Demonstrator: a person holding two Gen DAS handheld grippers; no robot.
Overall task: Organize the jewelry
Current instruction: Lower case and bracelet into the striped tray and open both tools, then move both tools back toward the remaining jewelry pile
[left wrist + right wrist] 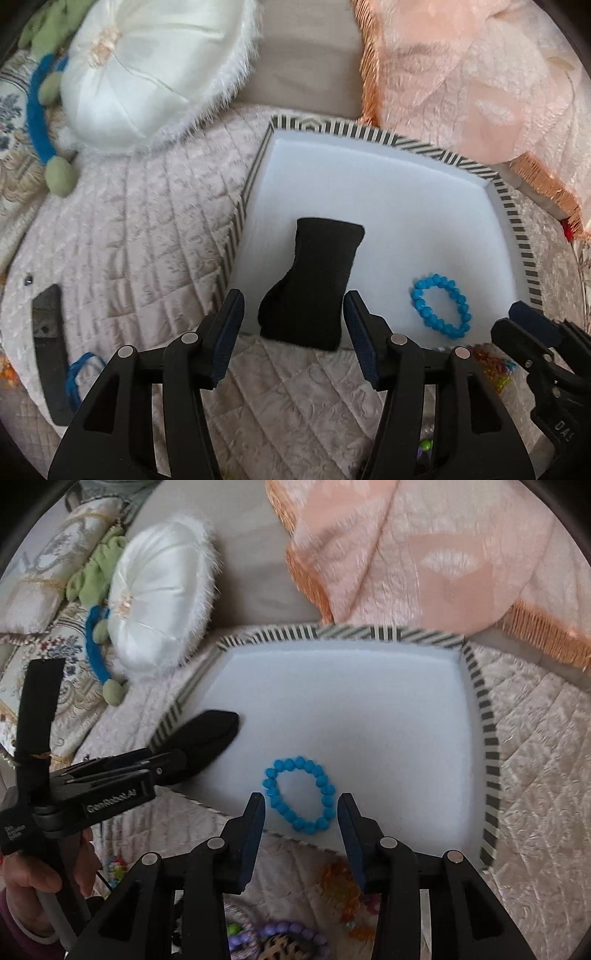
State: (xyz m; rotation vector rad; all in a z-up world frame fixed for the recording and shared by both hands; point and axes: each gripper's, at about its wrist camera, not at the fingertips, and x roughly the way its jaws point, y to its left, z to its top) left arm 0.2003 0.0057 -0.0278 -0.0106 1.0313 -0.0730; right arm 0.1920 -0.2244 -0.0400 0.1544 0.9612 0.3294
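The left tool (293, 325) pointed steeply down with parted jaws, nothing gripped; a black pouch (312, 280) lay just beyond them, over the near rim of the striped tray (513, 229). The right tool (301, 814) hung open over the blue bead bracelet (299, 794) inside that tray on the bed.

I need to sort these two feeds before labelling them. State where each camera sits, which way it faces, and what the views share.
Left wrist: sits on the left hand-held gripper, looking forward and down at the black pouch in the striped tray; its two open fingers show.
Right wrist: sits on the right hand-held gripper, looking forward and down at the blue bead bracelet; its open fingers and the person's hand show.
Shared: tray, pouch, bracelet, white round cushion, and each view shows the other gripper.
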